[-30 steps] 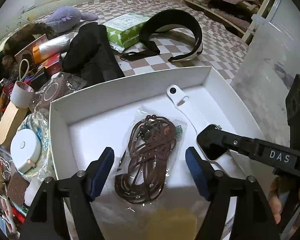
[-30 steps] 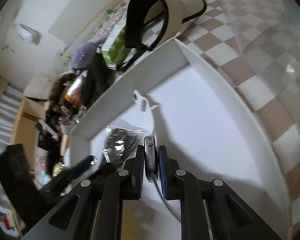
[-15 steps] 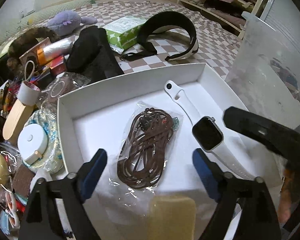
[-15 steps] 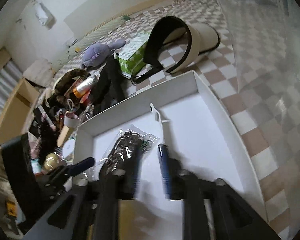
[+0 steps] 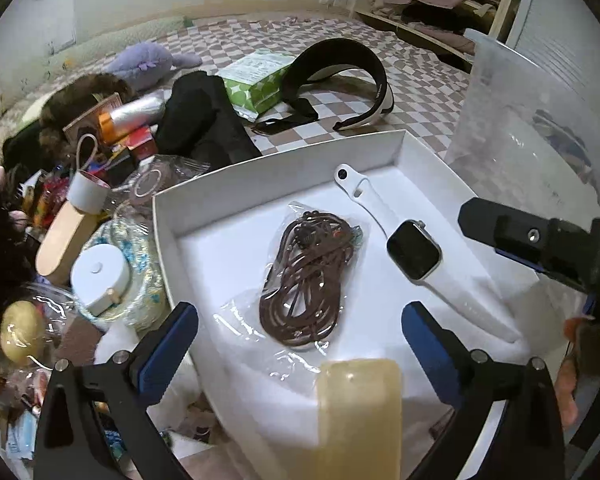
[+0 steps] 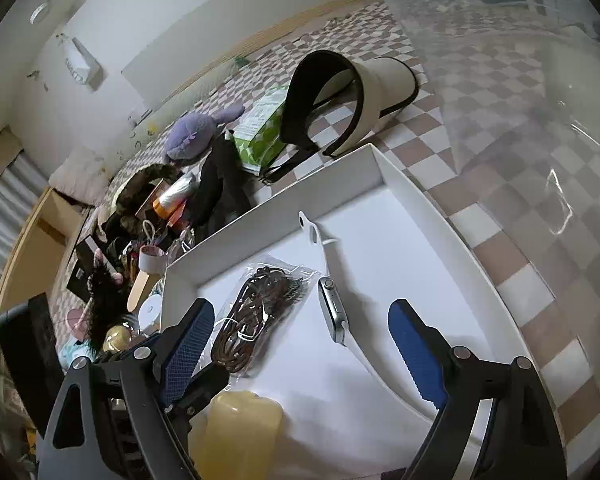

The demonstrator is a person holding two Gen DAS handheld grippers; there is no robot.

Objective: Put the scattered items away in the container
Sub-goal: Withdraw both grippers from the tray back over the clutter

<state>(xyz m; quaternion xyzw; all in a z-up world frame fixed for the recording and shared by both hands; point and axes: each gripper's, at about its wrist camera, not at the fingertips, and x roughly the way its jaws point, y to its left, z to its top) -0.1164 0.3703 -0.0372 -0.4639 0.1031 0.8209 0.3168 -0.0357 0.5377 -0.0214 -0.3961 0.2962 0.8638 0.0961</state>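
A white shallow box (image 5: 284, 160) (image 6: 420, 196) lies on the checkered bed. In it lie a bagged coil of brown cord (image 5: 306, 276) (image 6: 256, 312), a smartwatch with a white strap (image 5: 414, 250) (image 6: 334, 312) and a yellowish translucent case (image 5: 360, 412) (image 6: 240, 428) at the near edge. My left gripper (image 5: 300, 344) is open and empty above the near part of the box. My right gripper (image 6: 300, 340) is open and empty just behind the watch; one of its fingers (image 5: 512, 228) shows in the left wrist view.
Left of the box lies clutter: a white tape measure (image 5: 98, 276), a wooden-handled brush (image 5: 66, 232), a black cloth (image 5: 204, 120), a silver tube (image 5: 132, 114), a purple plush (image 5: 148, 62). Behind lie a green tissue pack (image 5: 256, 80) and a visor (image 5: 340, 72). A clear plastic bin (image 5: 532, 132) stands right.
My right gripper opened, let go of the smartwatch in the box and drew back. My left gripper rose and pulled back slightly.
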